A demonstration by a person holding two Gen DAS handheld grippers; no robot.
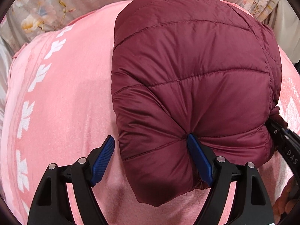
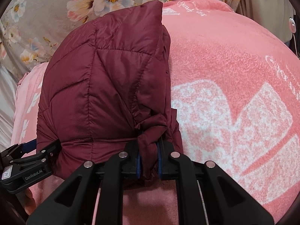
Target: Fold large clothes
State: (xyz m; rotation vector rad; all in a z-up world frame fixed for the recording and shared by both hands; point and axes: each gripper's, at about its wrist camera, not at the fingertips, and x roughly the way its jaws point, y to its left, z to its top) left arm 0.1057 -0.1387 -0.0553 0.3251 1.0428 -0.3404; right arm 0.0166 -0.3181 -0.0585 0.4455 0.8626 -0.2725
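A maroon quilted puffer jacket lies folded into a thick bundle on a pink blanket. My left gripper is open at the bundle's near edge. Its right finger presses into the fabric and its left finger stands clear over the blanket. In the right wrist view the jacket fills the left half. My right gripper is shut on a bunched corner of the jacket at its near right edge. The left gripper also shows there at the lower left.
The pink blanket with white patterns covers the surface. Grey floral bedding lies behind it, also in the right wrist view. A white cable with a switch hangs at the far right.
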